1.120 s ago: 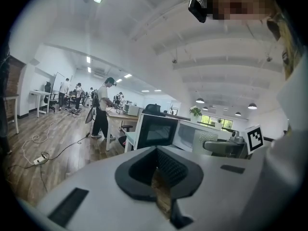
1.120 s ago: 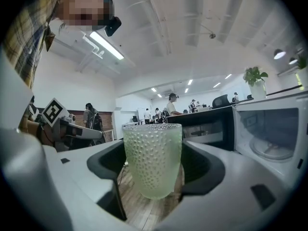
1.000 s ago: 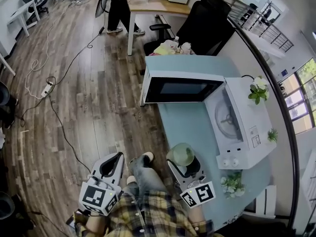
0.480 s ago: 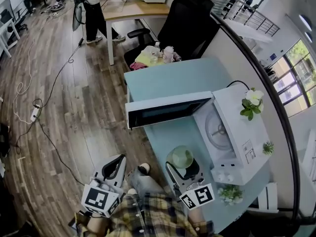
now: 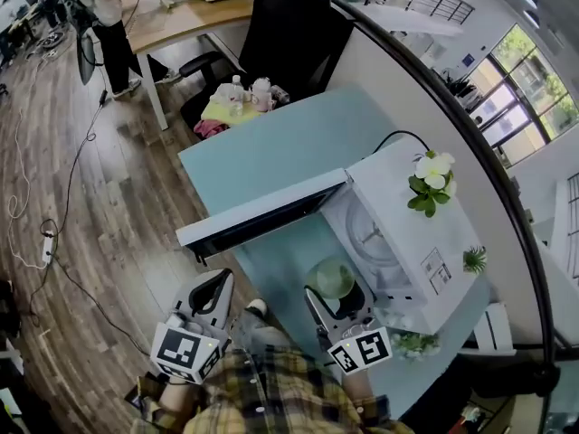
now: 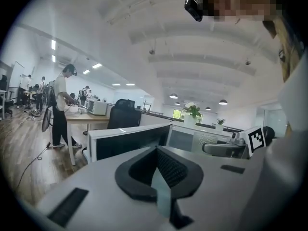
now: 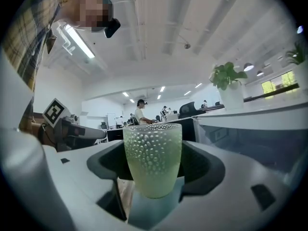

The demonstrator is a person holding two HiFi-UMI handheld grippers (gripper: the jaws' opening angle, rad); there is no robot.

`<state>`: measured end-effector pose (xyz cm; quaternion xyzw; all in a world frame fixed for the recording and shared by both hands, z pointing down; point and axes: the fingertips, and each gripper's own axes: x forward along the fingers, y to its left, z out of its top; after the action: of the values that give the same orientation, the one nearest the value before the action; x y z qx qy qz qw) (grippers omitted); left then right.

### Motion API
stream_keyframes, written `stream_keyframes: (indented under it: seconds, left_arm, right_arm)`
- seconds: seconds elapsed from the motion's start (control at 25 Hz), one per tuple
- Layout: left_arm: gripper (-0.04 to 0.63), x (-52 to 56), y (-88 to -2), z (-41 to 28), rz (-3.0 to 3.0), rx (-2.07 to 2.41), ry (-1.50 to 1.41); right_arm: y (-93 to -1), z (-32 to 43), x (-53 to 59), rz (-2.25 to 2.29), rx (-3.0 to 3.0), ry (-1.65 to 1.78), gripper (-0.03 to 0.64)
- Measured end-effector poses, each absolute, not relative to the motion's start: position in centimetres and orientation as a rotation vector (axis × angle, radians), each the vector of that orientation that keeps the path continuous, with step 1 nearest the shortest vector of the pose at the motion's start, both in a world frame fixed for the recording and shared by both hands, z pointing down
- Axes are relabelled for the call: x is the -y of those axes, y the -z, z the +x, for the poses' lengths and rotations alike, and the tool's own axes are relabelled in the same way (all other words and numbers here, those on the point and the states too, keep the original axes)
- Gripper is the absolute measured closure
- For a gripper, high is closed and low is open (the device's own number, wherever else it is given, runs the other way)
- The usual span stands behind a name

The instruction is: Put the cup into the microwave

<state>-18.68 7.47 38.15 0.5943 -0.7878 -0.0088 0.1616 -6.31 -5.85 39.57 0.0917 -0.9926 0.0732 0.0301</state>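
Your right tongs (image 5: 336, 287) clamp the cup (image 5: 332, 275), left tongs (image 5: 217, 286) closed, empty; swinging in, you may clip the microwave door (image 5: 262, 220), seemingly half-open

Daylight comes in through the windows (image 5: 534, 107) on the right, so the room is bright and even, with only faint, soft shadows on the floor (image 5: 99, 242). All 3 views bulge like a fisheye: straight edges bow and the corners go black. In the gripper views the ceiling lamps (image 6: 223, 102) and a tube light (image 7: 79, 44) glare white. The nearest foreground is soft, but the cup (image 7: 153, 158) is sharp.
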Motion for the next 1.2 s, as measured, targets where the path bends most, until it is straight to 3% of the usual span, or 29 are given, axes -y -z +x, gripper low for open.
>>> stream_keyframes:
  seconds: [0.56,1.2]
  left_arm:
    - [0.603,4.2,-38.8,-16.1,2.052,1.954,-0.091]
    - [0.603,11.1,-38.4,-10.5,2.415,1.494,-0.167]
  right_arm:
    - [-39.7,-1.5,12.3,0.716,3.03,-0.23,0.258]
    - [-39.3,5.5,12.1,1.272,2.819,-0.237,0.258]
